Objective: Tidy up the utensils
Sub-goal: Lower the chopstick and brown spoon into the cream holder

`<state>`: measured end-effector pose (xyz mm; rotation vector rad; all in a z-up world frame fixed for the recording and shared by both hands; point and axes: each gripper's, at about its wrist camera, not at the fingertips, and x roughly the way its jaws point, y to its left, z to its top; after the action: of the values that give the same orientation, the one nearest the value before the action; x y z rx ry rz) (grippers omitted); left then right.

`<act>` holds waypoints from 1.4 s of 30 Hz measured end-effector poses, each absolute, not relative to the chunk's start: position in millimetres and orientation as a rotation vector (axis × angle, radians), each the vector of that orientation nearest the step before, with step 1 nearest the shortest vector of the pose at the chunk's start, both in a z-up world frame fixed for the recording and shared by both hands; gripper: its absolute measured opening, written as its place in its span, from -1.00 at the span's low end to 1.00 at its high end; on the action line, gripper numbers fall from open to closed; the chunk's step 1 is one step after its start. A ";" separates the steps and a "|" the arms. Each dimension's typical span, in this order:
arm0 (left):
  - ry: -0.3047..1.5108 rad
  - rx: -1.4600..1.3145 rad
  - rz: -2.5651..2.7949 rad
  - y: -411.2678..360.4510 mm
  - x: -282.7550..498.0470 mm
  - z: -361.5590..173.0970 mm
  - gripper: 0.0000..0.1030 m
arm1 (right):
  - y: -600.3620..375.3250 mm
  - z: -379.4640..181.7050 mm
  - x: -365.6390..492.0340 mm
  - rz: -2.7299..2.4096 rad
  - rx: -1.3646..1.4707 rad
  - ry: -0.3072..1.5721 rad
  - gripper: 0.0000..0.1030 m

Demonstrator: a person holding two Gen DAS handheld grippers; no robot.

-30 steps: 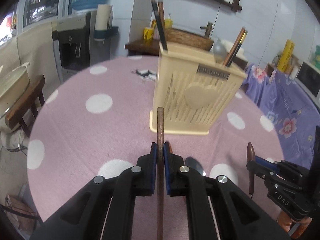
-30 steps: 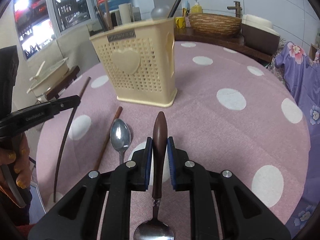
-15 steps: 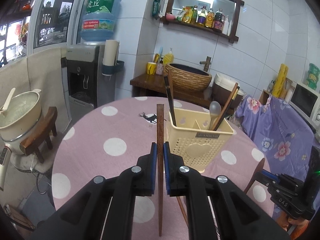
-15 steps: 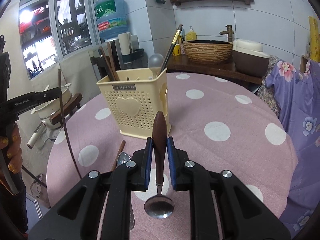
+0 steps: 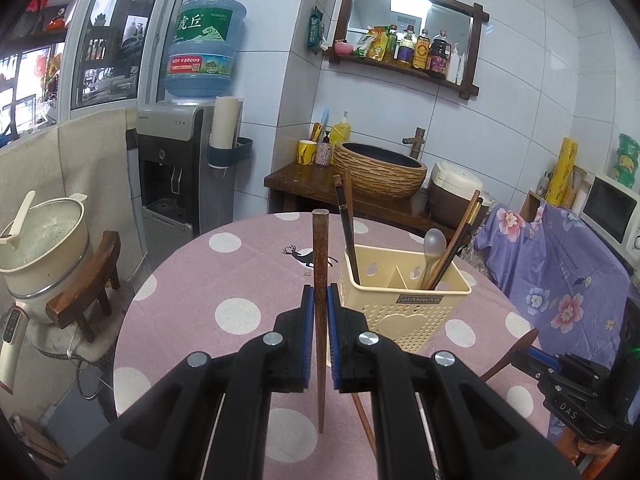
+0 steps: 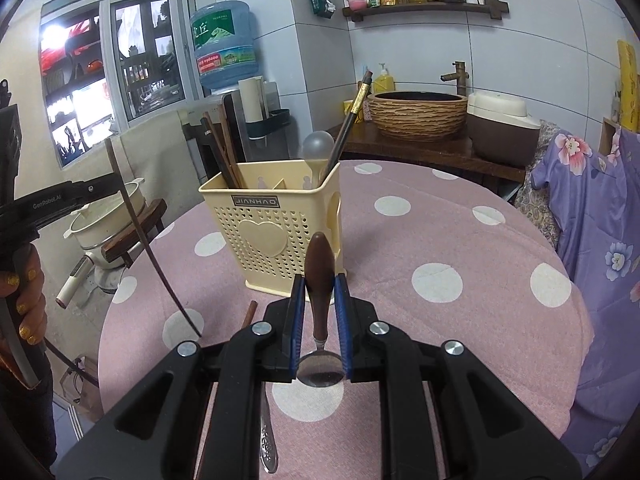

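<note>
A cream perforated utensil holder [image 5: 404,304] [image 6: 276,236] stands on the pink polka-dot table [image 5: 224,276], with chopsticks and a pale spoon in it. My left gripper [image 5: 320,300] is shut on a brown chopstick [image 5: 320,248], held upright, above the table, left of the holder. My right gripper [image 6: 319,292] is shut on a spoon with a brown wooden handle [image 6: 319,268], bowl end down [image 6: 322,372], held above the table in front of the holder. A loose chopstick [image 5: 362,416] and a metal spoon [image 6: 267,436] lie on the table.
A wooden stool with a white pot [image 5: 44,248] stands left of the table. A water dispenser [image 5: 176,176] and a counter with a woven basin [image 5: 380,168] are behind it. A purple floral cloth [image 6: 592,208] covers furniture at the right.
Both grippers have risen well above the table and drawn back from the holder, each still holding its utensil. The holder now looks smaller and lower in both views.
</note>
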<state>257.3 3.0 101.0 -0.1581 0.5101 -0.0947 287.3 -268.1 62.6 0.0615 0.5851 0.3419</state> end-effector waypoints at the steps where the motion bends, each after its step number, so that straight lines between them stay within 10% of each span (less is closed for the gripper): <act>1: 0.506 -0.161 -0.093 3.4 257.3 102.4 -0.85 | -268.0 63.0 287.1 0.340 0.060 0.581 -0.70; 16: 0.493 -0.154 -0.183 3.3 260.8 133.6 -0.85 | -254.4 90.5 296.4 0.404 0.034 0.573 -0.70; 30: 0.276 -0.136 -0.213 -30.2 285.7 241.0 -0.85 | -229.8 229.4 342.3 0.363 0.011 0.341 -0.70; 42: 0.388 -0.141 -0.151 -42.3 338.7 178.9 -0.85 | -208.1 168.5 386.5 0.286 0.010 0.401 -0.69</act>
<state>338.7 -42.3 178.9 -0.1408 0.3877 -0.1506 386.5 -208.1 168.5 0.0100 0.4014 0.2858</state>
